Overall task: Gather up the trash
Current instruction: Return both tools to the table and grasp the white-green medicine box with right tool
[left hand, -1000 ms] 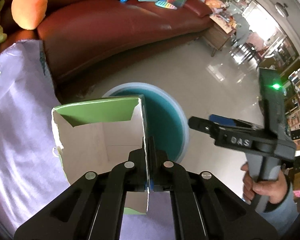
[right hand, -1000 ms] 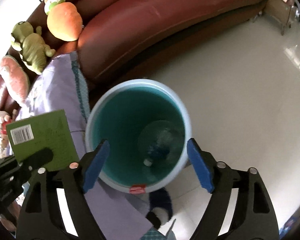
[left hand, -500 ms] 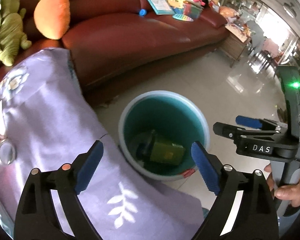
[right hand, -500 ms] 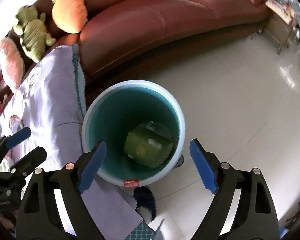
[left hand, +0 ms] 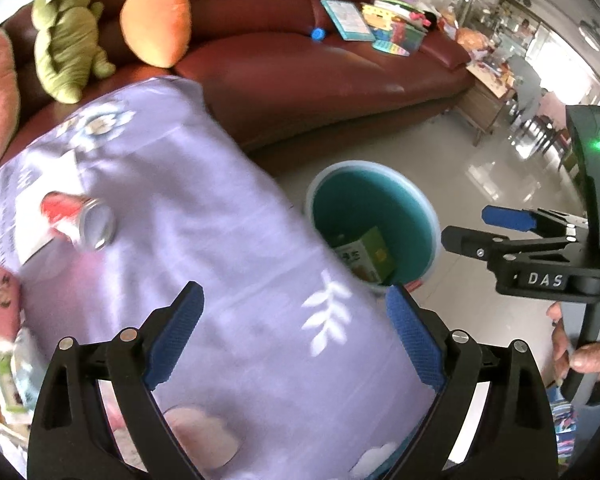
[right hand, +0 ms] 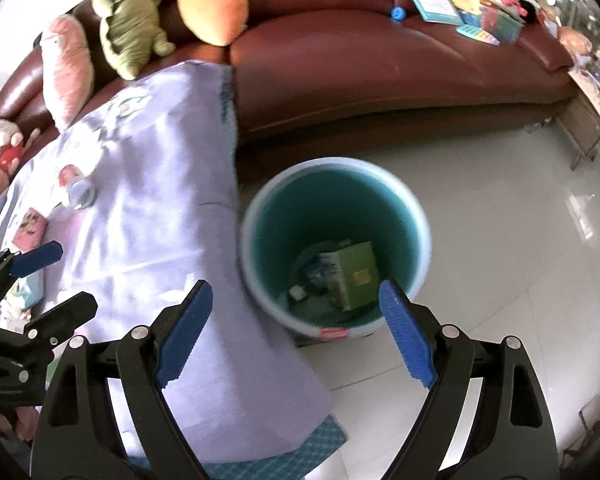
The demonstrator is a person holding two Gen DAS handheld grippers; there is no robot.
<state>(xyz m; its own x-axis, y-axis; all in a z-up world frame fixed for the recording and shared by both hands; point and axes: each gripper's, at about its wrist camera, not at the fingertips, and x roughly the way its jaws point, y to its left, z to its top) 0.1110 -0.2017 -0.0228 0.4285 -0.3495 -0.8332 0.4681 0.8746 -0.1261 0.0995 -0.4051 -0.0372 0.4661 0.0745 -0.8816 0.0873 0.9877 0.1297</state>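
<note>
A teal bin (left hand: 420,216) (right hand: 412,216) stands on the floor beside the purple-clothed table (left hand: 204,216) (right hand: 152,184). A green carton (left hand: 366,254) (right hand: 354,274) lies inside it with other trash. A red can (left hand: 78,220) (right hand: 76,186) lies on its side on the cloth. My left gripper (left hand: 296,334) is open and empty above the cloth's near edge. My right gripper (right hand: 296,334) is open and empty above the bin's near rim; it also shows in the left wrist view (left hand: 484,226).
A pink packet (left hand: 0,306) (right hand: 30,228) and more wrappers lie at the table's left edge. A red leather sofa (left hand: 320,80) (right hand: 380,56) with plush toys (left hand: 156,24) and books runs behind. Glossy tiled floor (right hand: 500,220) surrounds the bin.
My left gripper opened and dropped the green carton into the bin, then swung left over the table. The red can has come into view.
</note>
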